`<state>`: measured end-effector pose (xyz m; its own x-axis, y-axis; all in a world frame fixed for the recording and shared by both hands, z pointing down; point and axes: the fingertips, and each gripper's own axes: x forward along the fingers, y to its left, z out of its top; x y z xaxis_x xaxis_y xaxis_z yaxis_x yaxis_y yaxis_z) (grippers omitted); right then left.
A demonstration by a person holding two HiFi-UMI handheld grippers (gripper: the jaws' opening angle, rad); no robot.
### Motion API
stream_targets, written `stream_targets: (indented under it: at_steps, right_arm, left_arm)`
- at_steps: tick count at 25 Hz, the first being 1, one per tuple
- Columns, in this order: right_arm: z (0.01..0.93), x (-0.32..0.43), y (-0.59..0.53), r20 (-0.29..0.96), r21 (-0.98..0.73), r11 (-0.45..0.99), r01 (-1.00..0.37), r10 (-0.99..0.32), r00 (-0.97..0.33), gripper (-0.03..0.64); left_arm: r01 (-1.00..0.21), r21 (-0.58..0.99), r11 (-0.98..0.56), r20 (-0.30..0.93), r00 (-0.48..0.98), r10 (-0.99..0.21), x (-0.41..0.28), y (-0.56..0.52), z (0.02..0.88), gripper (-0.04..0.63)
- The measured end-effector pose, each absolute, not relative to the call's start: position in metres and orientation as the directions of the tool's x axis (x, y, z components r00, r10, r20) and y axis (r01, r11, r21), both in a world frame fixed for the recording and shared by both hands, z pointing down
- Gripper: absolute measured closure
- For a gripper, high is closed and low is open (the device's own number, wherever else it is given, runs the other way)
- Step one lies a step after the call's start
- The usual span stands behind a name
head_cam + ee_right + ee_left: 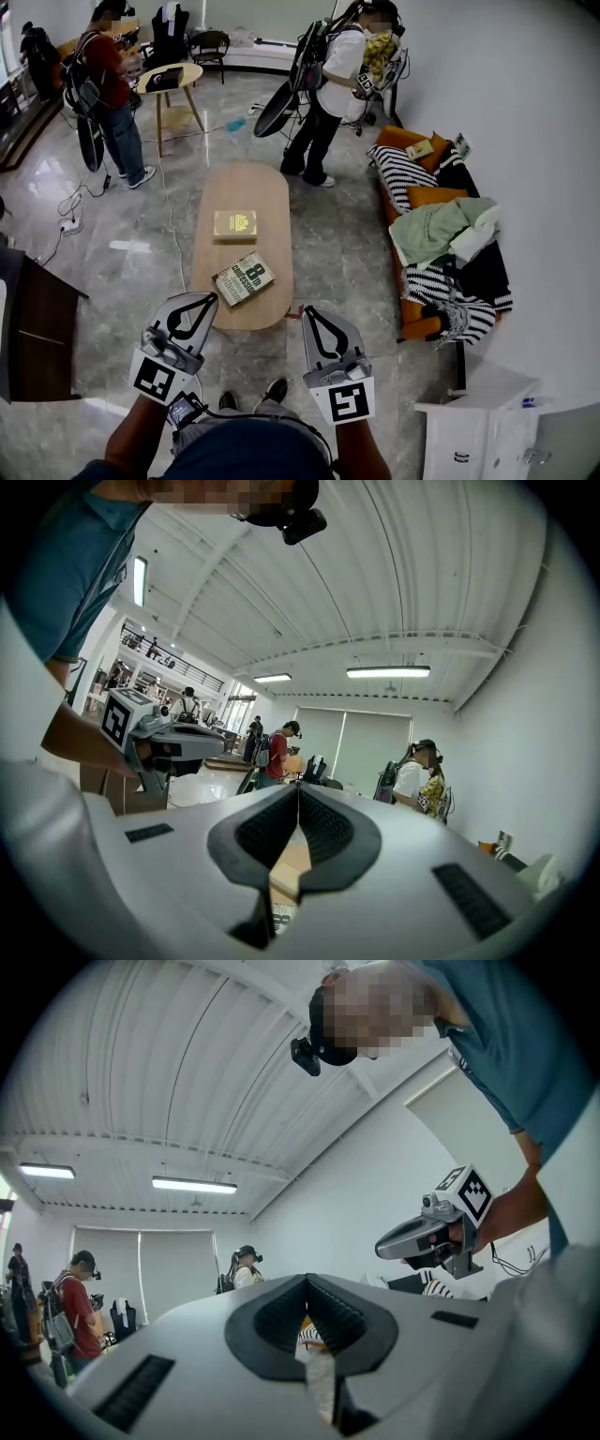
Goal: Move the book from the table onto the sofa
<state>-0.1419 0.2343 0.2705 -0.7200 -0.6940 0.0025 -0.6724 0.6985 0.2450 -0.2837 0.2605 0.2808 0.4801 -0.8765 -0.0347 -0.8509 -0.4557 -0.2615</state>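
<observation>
I am only approaching: my left tool (201,300) and right tool (314,313) are pressed together and empty, the book (244,278) lies on the bench (272,187) ahead, so next I must spread them.

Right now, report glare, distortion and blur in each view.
Head view: glossy floor mirrors a bright patch, walls bow, nearer book sharp. Left gripper view: fisheye circle, black corners, ceiling lamp blown out. Right gripper view: same fisheye, light strip glaring.

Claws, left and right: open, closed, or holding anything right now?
Left claw: closed, holding nothing.
Right claw: closed, holding nothing.
</observation>
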Motion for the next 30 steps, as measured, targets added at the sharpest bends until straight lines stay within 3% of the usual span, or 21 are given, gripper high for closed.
stream_targets:
  at_steps: [17, 30]
  right_arm:
    - [0.298, -0.130, 0.140, 0.027, 0.223, 0.797, -0.561, -0.580, -0.814, 0.603]
    - [0.323, -0.194, 0.060, 0.091, 0.205, 0.802, -0.561, -0.587, -0.805, 0.601]
  left_arm:
    - [-0.916, -0.231, -0.327, -0.027, 0.342, -0.939, -0.262, 0.184, 0.302, 0.591]
    - [-0.927, -0.167, -0.335, 0.009, 0.339, -0.941, -0.329, 0.105, 0.336, 0.591]
